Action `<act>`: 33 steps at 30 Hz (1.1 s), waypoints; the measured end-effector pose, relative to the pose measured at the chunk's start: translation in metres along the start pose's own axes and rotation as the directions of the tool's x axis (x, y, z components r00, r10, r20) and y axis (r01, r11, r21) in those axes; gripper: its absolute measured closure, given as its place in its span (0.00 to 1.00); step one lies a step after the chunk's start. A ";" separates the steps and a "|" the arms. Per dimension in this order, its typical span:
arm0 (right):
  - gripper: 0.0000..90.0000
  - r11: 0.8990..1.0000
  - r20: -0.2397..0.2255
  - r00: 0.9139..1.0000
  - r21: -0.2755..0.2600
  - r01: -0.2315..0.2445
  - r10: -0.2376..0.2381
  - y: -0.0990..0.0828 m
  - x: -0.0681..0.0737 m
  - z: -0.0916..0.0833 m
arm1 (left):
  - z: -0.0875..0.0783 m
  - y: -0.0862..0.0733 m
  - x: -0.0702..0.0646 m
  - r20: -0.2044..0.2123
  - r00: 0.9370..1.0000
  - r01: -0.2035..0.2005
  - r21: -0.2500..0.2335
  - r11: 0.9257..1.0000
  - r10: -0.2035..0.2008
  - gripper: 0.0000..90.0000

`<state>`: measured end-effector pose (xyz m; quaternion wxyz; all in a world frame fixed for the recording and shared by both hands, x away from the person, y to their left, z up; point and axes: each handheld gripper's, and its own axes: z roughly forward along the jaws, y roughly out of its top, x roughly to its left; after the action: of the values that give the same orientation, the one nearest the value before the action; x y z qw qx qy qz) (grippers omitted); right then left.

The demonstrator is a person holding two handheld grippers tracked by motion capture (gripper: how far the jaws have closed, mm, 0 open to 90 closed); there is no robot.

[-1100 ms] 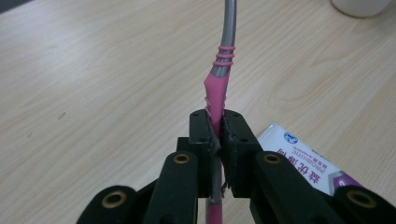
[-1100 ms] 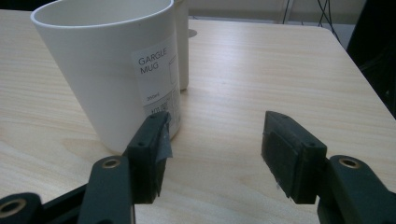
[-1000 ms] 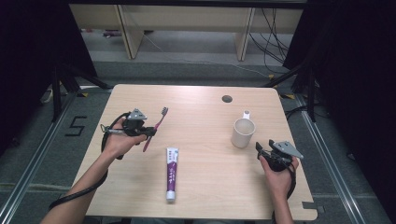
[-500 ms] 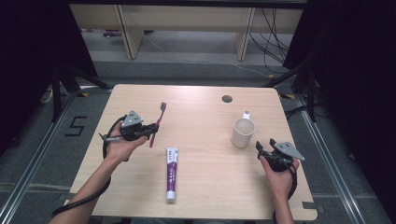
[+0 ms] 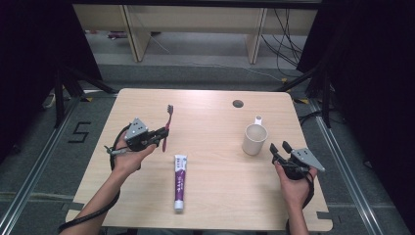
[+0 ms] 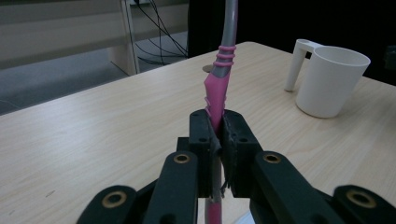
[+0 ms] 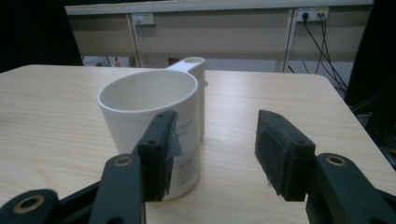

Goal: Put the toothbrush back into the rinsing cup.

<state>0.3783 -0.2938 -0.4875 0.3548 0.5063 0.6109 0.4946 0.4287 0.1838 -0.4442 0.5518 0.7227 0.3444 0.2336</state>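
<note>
The left gripper clamps a pink toothbrush by its handle, bristles pointing away from the person. The cup stands well to its right. The right gripper, just beside the cup, is empty, its jaws partly open and just been closing.

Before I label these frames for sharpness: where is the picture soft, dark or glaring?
High view: even light on the table, surroundings nearly black, no glare. Left gripper view: the toothbrush and cup look slightly soft, the gripper's base at the bottom edge blurred. Right gripper view: cup fairly sharp, dim corners.
</note>
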 end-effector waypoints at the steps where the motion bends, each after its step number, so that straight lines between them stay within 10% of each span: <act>1: 0.55 1.000 -0.015 1.000 -0.023 0.006 -0.006 0.001 0.002 0.001 | 0.000 0.000 -0.001 -0.002 1.000 -0.001 -0.006 1.000 0.001 0.92; 14: 0.62 0.996 -0.118 0.992 -0.079 0.041 -0.050 0.032 0.042 -0.004 | 0.007 0.003 -0.017 0.031 0.999 -0.030 -0.068 0.997 0.032 0.92; 33: 0.68 0.996 -0.334 0.942 -0.089 -0.002 -0.028 0.057 0.105 0.012 | 0.032 0.013 -0.055 0.093 0.991 -0.084 -0.089 0.992 0.092 0.92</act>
<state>0.3796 -0.1889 -0.4282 0.2710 0.3945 0.6432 0.5977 0.4192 0.1198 -0.4381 0.5873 0.7236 0.2747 0.2368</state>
